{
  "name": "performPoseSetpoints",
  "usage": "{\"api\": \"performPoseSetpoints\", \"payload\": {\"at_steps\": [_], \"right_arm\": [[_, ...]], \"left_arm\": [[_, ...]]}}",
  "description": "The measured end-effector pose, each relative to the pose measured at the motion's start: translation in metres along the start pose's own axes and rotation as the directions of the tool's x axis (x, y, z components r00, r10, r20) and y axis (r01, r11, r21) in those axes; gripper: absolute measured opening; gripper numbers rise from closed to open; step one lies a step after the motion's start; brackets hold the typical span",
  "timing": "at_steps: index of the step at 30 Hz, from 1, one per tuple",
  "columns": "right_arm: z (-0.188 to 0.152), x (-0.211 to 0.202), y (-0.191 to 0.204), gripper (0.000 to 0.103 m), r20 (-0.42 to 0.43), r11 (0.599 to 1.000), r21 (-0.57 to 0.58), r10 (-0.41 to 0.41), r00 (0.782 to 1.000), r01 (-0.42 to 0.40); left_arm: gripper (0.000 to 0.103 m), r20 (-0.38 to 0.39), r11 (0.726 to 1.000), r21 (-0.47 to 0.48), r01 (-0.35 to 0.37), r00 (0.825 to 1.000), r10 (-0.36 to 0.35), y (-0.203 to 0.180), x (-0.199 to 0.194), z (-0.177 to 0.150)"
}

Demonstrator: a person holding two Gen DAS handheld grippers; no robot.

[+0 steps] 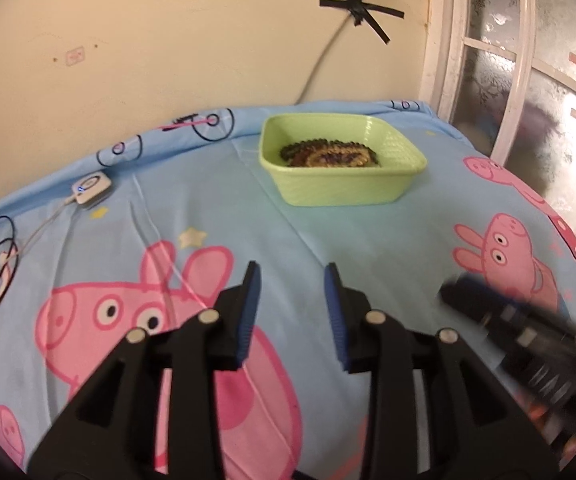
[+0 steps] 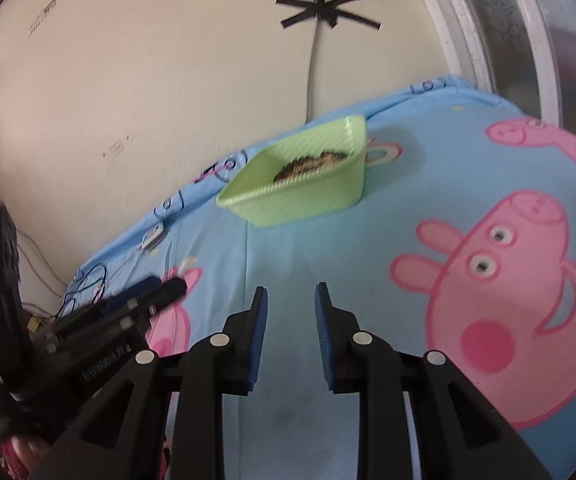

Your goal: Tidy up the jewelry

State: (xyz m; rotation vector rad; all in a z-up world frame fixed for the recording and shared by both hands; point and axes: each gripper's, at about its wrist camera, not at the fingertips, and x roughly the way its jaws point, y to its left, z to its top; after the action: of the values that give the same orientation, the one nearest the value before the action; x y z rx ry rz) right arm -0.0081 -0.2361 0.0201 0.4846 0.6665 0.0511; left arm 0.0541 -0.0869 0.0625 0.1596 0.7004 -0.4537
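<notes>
The beads (image 1: 329, 154) lie in the green tub (image 1: 339, 192) on the bed w/ pig sheet (image 1: 248, 208), both tools, left (image 1: 292, 276) & right (image 2: 289, 300), gape empty, so job looks about done.

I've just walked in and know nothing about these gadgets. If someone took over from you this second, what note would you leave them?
Left gripper: open, nothing between the jaws, over the blue cartoon sheet.
Right gripper: open, also empty, to the right of the left one.
Green basket: on the far part of the sheet, near the wall. Beaded jewelry lies inside it.
Done: that jewelry is in the basket.
Left: no loose jewelry shows on the sheet in either view; check outside the views before stopping.
</notes>
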Motion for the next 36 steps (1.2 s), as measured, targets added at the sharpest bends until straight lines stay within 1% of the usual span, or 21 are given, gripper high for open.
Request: {"api": "performPoseSetpoints", "payload": {"at_steps": [1,2,3,7,9,11,14,19,21,25,27,29,31,36], "right_arm": [[0.000,0.003,-0.002,0.001,-0.021,1.000,0.019,0.011,1.000,-0.011],[0.001,0.003,-0.004,0.001,-0.015,0.999,0.034,0.010,1.000,-0.010],[0.000,0.000,-0.007,0.001,0.005,0.998,0.049,0.028,1.000,-0.029],[0.001,-0.005,-0.015,0.001,0.038,0.994,0.090,0.062,0.997,-0.065],[0.001,-0.003,-0.016,0.002,0.039,0.992,0.097,0.073,0.997,-0.076],[0.003,-0.003,-0.015,0.003,0.040,0.992,0.097,0.078,0.996,-0.082],[0.002,-0.004,-0.015,0.006,0.042,0.991,0.093,0.097,0.994,-0.100],[0.001,-0.010,-0.019,0.013,0.056,0.986,0.103,0.125,0.991,-0.130],[0.001,-0.010,-0.021,0.016,0.061,0.984,0.111,0.132,0.989,-0.138],[0.002,-0.011,-0.023,0.019,0.066,0.981,0.118,0.145,0.987,-0.152],[0.003,-0.011,-0.023,0.021,0.064,0.981,0.117,0.148,0.987,-0.155],[0.003,-0.010,-0.023,0.022,0.061,0.981,0.117,0.150,0.987,-0.156],[0.003,-0.010,-0.024,0.023,0.061,0.979,0.119,0.158,0.985,-0.165],[0.004,-0.011,-0.031,0.024,0.071,0.971,0.153,0.173,0.982,-0.182]], "left_arm": [[0.031,0.007,1.000,0.000,-0.008,1.000,0.008,0.000,-0.001,0.000],[0.033,0.012,1.000,0.001,-0.017,1.000,0.017,0.001,-0.001,0.000],[0.037,0.010,1.000,0.003,-0.021,1.000,0.021,0.001,0.000,-0.001],[0.040,0.004,0.999,0.028,-0.027,1.000,0.027,-0.003,0.002,-0.003],[0.052,0.011,0.999,0.038,-0.035,0.999,0.034,-0.005,0.001,-0.003],[0.059,0.020,0.998,0.043,-0.044,0.999,0.043,-0.006,-0.001,-0.002],[0.072,0.029,0.996,0.051,-0.068,0.997,0.066,-0.006,-0.001,-0.003],[0.086,0.027,0.995,0.061,-0.074,0.997,0.073,-0.008,0.000,-0.003],[0.095,0.038,0.995,0.067,-0.075,0.997,0.073,-0.009,-0.002,-0.003],[0.096,0.057,0.994,0.077,-0.081,0.995,0.077,-0.010,-0.006,-0.003],[0.097,0.050,0.993,0.080,-0.088,0.995,0.084,-0.011,-0.005,-0.003],[0.097,0.028,0.988,0.085,-0.129,0.991,0.127,-0.012,-0.002,-0.002],[0.097,0.021,0.985,0.089,-0.150,0.989,0.148,-0.012,0.000,-0.003],[0.097,0.002,0.988,0.055,-0.142,0.990,0.143,-0.005,0.003,-0.003]]}}
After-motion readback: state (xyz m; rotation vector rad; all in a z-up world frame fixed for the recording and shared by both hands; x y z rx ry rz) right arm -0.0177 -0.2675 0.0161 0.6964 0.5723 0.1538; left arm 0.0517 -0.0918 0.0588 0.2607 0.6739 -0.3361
